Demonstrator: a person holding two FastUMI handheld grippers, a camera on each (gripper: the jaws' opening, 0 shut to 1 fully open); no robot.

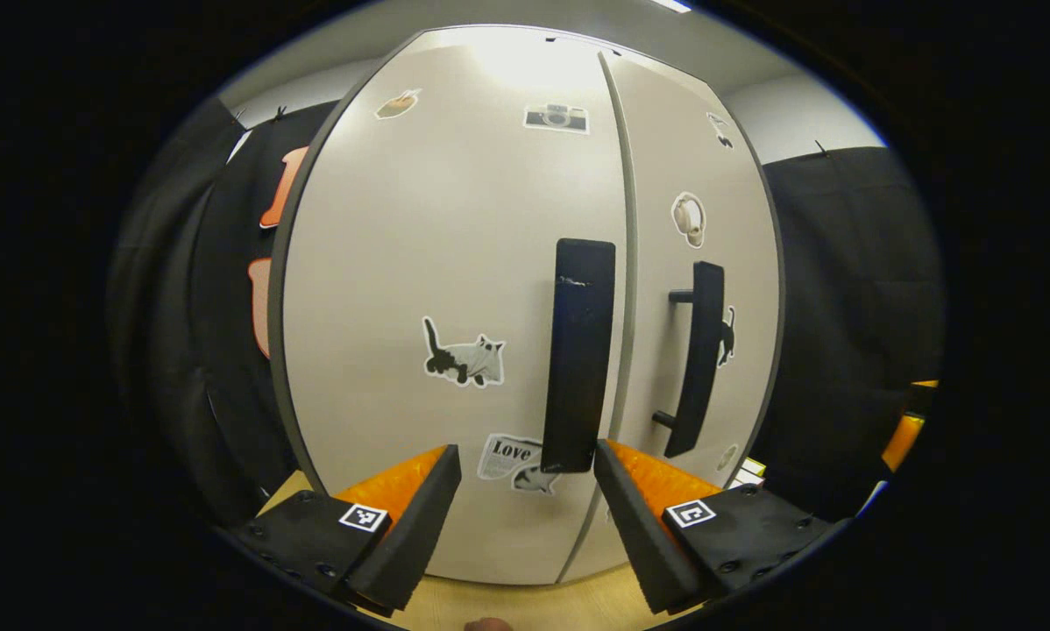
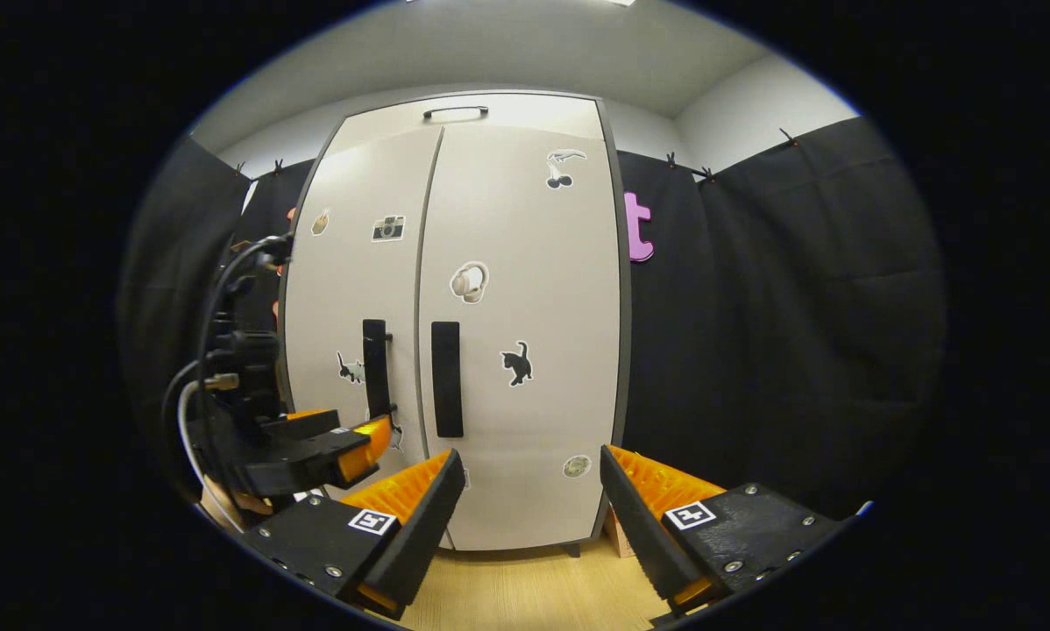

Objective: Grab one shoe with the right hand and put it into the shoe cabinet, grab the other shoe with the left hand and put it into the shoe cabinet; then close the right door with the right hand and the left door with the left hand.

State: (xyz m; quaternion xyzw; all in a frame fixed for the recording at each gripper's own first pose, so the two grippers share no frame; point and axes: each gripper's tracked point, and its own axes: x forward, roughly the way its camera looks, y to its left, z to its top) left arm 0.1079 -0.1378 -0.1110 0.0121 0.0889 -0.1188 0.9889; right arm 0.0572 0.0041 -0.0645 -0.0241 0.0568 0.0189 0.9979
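Observation:
The shoe cabinet (image 1: 420, 263) stands close ahead, and both of its pale doors look shut. The left door's black handle (image 1: 578, 350) is just in front of my left gripper (image 1: 527, 464), which is open, with the handle's lower end showing between the fingertips. The right door's handle (image 1: 698, 359) lies a little to the right. In the right gripper view the whole cabinet (image 2: 525, 307) is farther off, with the two handles (image 2: 374, 368) (image 2: 446, 377) side by side. My right gripper (image 2: 529, 469) is open and holds nothing. The left gripper (image 2: 315, 456) sits by the left handle's lower end.
Light wooden floor (image 2: 525, 587) runs up to the cabinet's foot. Black cloth walls (image 2: 779, 333) close in both sides. A small brown box (image 2: 614, 533) sits at the cabinet's right foot. A black handle (image 2: 455, 111) lies on the cabinet's top.

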